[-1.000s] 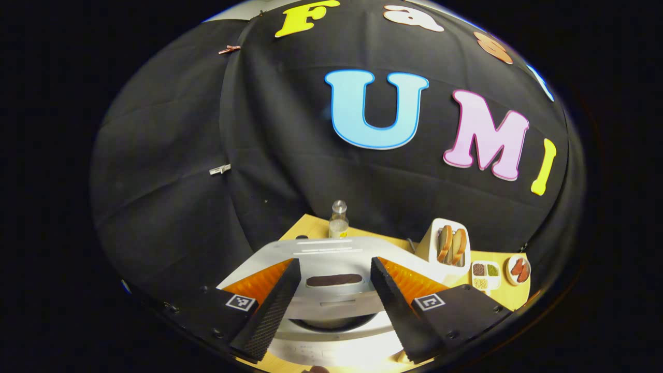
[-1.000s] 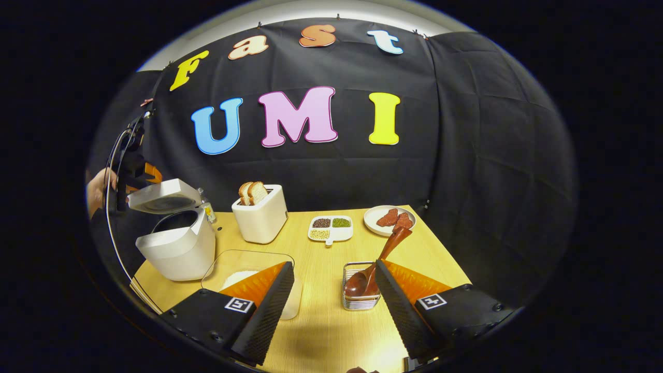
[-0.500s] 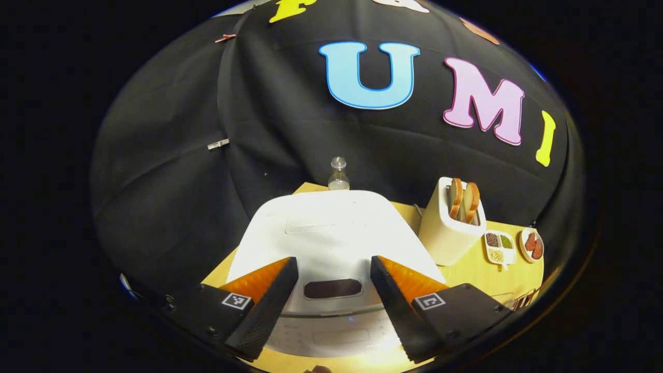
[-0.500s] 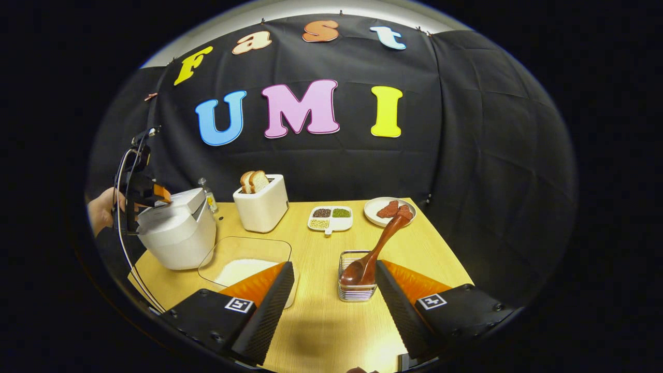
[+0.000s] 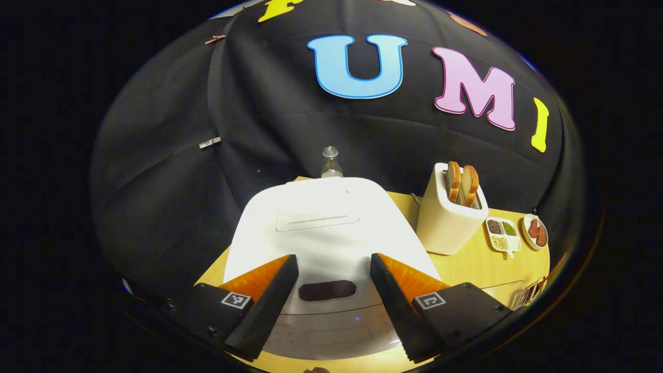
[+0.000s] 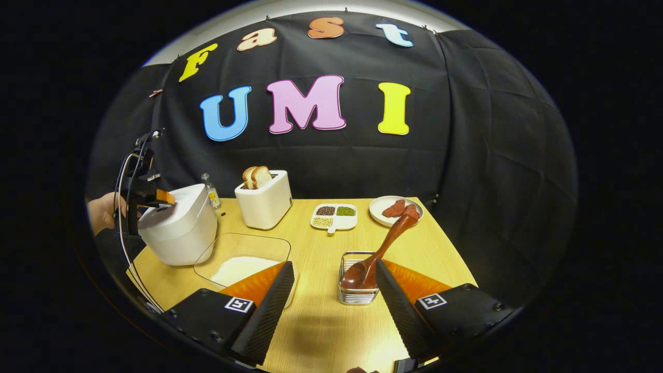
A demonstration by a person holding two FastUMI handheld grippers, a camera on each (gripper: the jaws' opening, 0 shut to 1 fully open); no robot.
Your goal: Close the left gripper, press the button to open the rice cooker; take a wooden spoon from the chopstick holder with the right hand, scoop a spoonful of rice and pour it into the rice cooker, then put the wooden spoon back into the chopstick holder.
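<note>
Left gripper point(image 5: 329, 305): jaws apart, above the cooker lid's front edge
Right gripper point(image 6: 331, 311): jaws apart, empty, over the table point(image 6: 321, 331)
Cooker point(image 6: 178, 228): lid down, at 10 o'clock from the right gripper
Spoon point(image 6: 375, 254): bowl in the holder point(image 6: 356, 292), handle leaning to 1 o'clock
Rice tray point(image 6: 243, 259): between cooker and holder
Toaster point(image 6: 264, 199): 11 o'clock, behind the tray

Bare table point(image 6: 321, 259) between rice tray point(image 6: 243, 254) and holder point(image 6: 357, 285).
</note>
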